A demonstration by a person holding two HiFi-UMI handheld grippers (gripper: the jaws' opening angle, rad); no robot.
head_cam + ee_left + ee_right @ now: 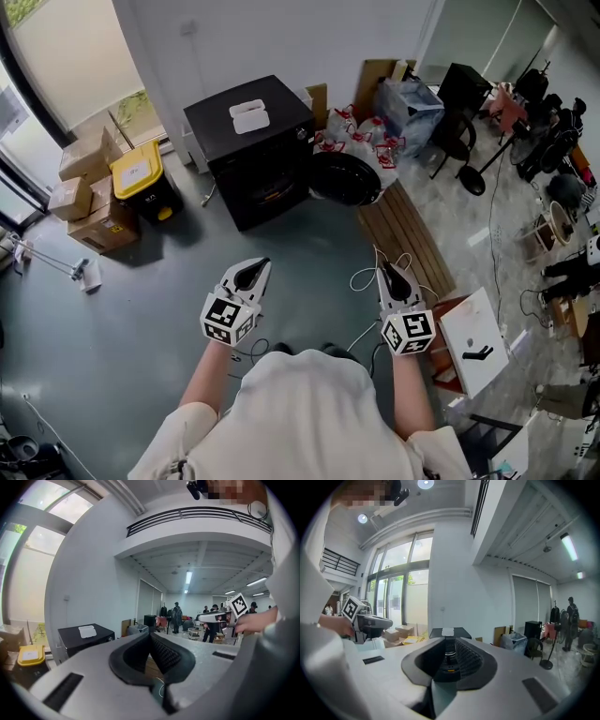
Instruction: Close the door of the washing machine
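Washing machine [253, 155] ahead, door [344, 178] hanging open. Left tool [261, 266] jaws together, right tool [386, 268] barely apart, both empty.

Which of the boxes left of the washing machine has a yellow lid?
The black bin closest to the washing machine; its lid is bright yellow with a white label, while the other boxes are plain brown cardboard.

Cardboard boxes [86, 187] were stacked by the window [56, 56], with a yellow-lidded bin [139, 176] just beside them. Red-and-white bags [361, 141] were heaped near a black chair [457, 131]. A slatted wooden board [405, 234] was laid on the grey floor [141, 319], and a white box [473, 342] was seen near it.
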